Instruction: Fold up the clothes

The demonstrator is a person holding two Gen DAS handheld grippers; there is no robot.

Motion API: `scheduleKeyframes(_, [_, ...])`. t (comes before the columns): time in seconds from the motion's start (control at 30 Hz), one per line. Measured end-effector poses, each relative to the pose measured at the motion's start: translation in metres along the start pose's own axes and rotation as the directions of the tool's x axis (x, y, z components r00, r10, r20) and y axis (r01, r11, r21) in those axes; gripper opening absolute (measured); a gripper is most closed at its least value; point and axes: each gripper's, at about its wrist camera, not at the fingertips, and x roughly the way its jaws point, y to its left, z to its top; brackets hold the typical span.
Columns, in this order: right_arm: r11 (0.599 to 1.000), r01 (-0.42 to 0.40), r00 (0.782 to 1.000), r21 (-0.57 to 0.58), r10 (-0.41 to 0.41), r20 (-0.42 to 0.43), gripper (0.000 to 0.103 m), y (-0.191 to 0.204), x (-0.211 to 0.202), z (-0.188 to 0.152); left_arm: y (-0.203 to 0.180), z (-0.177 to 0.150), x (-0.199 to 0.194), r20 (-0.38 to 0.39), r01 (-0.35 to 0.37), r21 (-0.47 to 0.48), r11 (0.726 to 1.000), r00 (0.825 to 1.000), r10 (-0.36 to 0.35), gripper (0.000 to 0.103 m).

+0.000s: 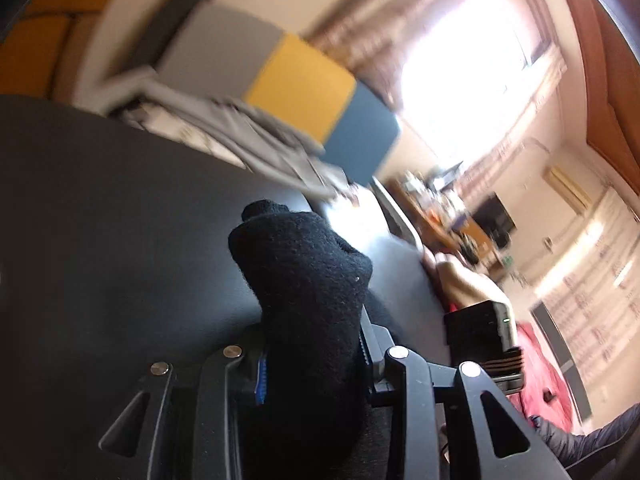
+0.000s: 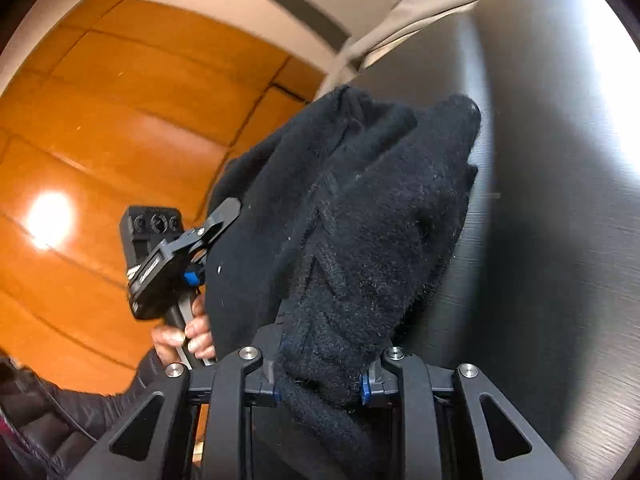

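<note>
Gripping the black fleece garment (image 2: 360,208), the right tool (image 2: 320,390) and left tool (image 1: 312,360) both clamp it above the dark worktop (image 2: 540,200); grey clothes (image 1: 260,140) lie at twelve o'clock.

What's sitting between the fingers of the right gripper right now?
A bunched fold of the black garment fills the right gripper, pads pressing on it, as the right wrist view shows.

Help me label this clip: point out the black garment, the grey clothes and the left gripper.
black garment (image 2: 360,208), right wrist view, middle of the bunched fleece.
grey clothes (image 1: 256,132), left wrist view, middle of the pile.
left gripper (image 2: 222,216), right wrist view, tips of its jaws at the fleece.
</note>
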Motion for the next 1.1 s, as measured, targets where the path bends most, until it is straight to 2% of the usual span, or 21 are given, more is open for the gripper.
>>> scheduleKeyframes(0.07, [0.998,-0.061,0.997,-0.028,0.060,-0.041,0.027,0.021,0.036,0.010,0.012,0.010,-0.040,0.075,-0.041,-0.013,0.999,0.996,0.042,0.033])
scheduleKeyframes(0.13, [0.992,-0.112,0.991,-0.061,0.107,-0.076,0.027,0.043,0.068,0.021,0.027,0.024,-0.084,0.155,-0.090,-0.030,0.996,0.983,0.093,0.033])
scheduleKeyframes(0.3, [0.957,-0.234,0.965,-0.171,0.206,-0.163,0.027,0.123,0.154,0.067,0.071,0.066,-0.186,0.317,-0.190,-0.087,0.978,0.925,0.208,0.033])
scheduleKeyframes(0.37, [0.936,-0.278,0.951,-0.218,0.236,-0.198,0.026,0.157,0.189,0.088,0.094,0.085,-0.220,0.358,-0.227,-0.137,0.964,0.896,0.262,0.033])
scheduleKeyframes(0.43, [0.913,-0.319,0.936,-0.255,0.261,-0.234,0.026,0.191,0.226,0.108,0.122,0.101,-0.245,0.375,-0.248,-0.182,0.951,0.877,0.301,0.033])
scheduleKeyframes(0.53, [0.893,-0.344,0.923,-0.289,0.265,-0.280,0.026,0.229,0.277,0.131,0.177,0.120,-0.261,0.350,-0.303,-0.249,0.920,0.857,0.377,0.033])
scheduleKeyframes(0.6, [0.896,-0.325,0.922,-0.302,0.230,-0.312,0.026,0.242,0.317,0.140,0.223,0.123,-0.259,0.280,-0.358,-0.306,0.882,0.852,0.443,0.033])
scheduleKeyframes(0.63, [0.898,-0.314,0.921,-0.308,0.210,-0.327,0.026,0.248,0.337,0.145,0.250,0.120,-0.253,0.226,-0.397,-0.344,0.851,0.844,0.486,0.033])
scheduleKeyframes(0.73, [0.935,-0.166,0.929,-0.313,0.041,-0.369,0.026,0.232,0.400,0.150,0.324,0.092,-0.236,0.082,-0.484,-0.471,0.738,0.808,0.583,0.034])
scheduleKeyframes(0.8, [0.954,-0.091,0.909,-0.286,-0.038,-0.415,0.024,0.204,0.438,0.142,0.349,0.072,-0.245,0.137,-0.380,-0.559,0.737,0.835,0.533,0.035])
scheduleKeyframes(0.83, [0.960,-0.092,0.905,-0.265,-0.031,-0.424,0.022,0.194,0.446,0.138,0.358,0.065,-0.248,0.160,-0.340,-0.585,0.737,0.842,0.515,0.035])
scheduleKeyframes(0.93, [0.964,-0.124,0.907,-0.237,0.014,-0.421,0.020,0.181,0.448,0.132,0.351,0.072,-0.247,0.156,-0.371,-0.544,0.753,0.837,0.525,0.036])
scheduleKeyframes(0.97, [0.960,-0.118,0.909,-0.255,0.001,-0.416,0.020,0.184,0.449,0.134,0.348,0.075,-0.248,0.154,-0.367,-0.543,0.755,0.840,0.520,0.036])
scheduleKeyframes(1.0, [0.956,-0.108,0.912,-0.273,-0.014,-0.411,0.020,0.188,0.451,0.138,0.347,0.077,-0.253,0.158,-0.341,-0.559,0.756,0.851,0.501,0.038])
scheduleKeyframes(1.07, [0.944,-0.087,0.918,-0.318,-0.048,-0.394,0.022,0.196,0.456,0.147,0.343,0.080,-0.265,0.141,-0.342,-0.577,0.742,0.853,0.503,0.039])
scheduleKeyframes(1.1, [0.935,-0.076,0.923,-0.347,-0.067,-0.380,0.027,0.201,0.452,0.150,0.340,0.082,-0.271,0.133,-0.349,-0.580,0.736,0.851,0.509,0.039])
